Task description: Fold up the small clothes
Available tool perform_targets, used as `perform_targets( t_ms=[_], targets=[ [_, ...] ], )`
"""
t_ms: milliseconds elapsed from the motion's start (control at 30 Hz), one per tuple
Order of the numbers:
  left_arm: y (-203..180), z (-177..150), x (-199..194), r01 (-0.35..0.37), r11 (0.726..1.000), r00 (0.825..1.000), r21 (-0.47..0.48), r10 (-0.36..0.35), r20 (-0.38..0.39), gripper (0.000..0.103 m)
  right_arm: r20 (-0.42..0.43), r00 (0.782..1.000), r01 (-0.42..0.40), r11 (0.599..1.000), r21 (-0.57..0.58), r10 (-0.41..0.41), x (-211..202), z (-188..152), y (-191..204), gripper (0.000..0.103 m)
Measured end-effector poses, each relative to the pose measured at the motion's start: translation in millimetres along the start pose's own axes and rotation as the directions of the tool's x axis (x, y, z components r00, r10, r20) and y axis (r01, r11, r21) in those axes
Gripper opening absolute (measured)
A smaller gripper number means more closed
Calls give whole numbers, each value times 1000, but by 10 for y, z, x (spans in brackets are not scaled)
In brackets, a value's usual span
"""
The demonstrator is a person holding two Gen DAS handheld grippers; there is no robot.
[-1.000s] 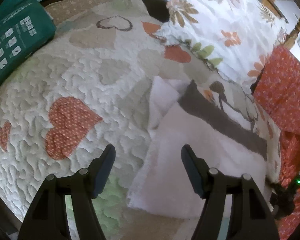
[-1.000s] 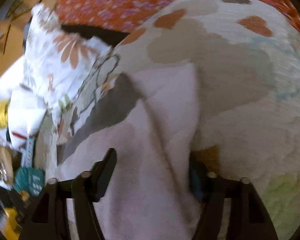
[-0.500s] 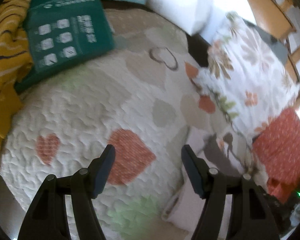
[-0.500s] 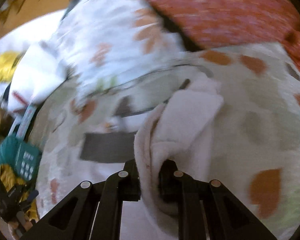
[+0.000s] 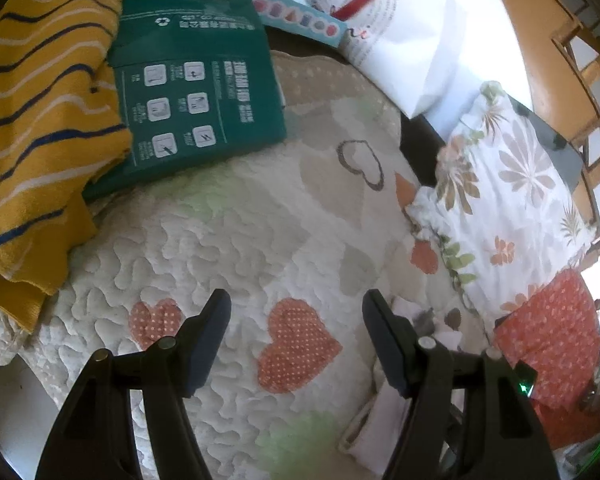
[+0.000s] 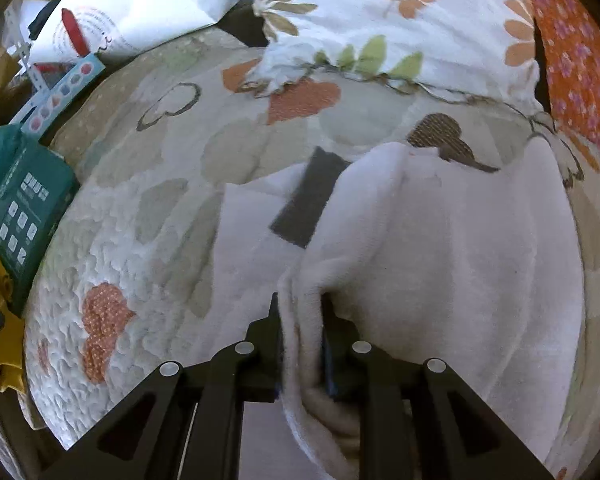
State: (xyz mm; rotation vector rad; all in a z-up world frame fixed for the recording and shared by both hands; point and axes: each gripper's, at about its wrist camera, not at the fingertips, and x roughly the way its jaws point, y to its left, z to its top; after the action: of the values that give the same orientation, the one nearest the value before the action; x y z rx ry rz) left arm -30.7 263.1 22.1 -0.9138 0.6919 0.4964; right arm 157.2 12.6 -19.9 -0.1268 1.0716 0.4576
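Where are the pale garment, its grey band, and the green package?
pale garment (image 6: 452, 264), right wrist view, upper folded layer.
grey band (image 6: 306, 200), right wrist view, mid-strip.
green package (image 5: 196, 96), left wrist view, printed face.

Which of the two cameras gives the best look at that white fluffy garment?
The right wrist view: the white garment fills the frame, pinched in the right tongs. The left wrist view shows only a small edge of it behind the open left tongs.
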Motion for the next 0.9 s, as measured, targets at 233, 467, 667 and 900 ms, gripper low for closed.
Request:
perform_targets(
  t_ms=[233,467,667,900],
  targets=[
    [6,-17,24,-4,1000,1000,6,4,-10,67,-54,983,-179,978,-106,174,-35,-22,378,50],
    [-86,-86,115,7,999,999,34,-6,-45,67,0,934,-356,932,-67,357,-643,71,3,51],
    [-367,-214,308,69,992,991,104,-56,-123,67,40,987,-155,986,62,153,-709,10,-930,51],
    [-1058,-790,690,194,934,946,300,-97,-309,67,45,991,-130,979,156,125,-734,-242,-1519,51]
  ],
)
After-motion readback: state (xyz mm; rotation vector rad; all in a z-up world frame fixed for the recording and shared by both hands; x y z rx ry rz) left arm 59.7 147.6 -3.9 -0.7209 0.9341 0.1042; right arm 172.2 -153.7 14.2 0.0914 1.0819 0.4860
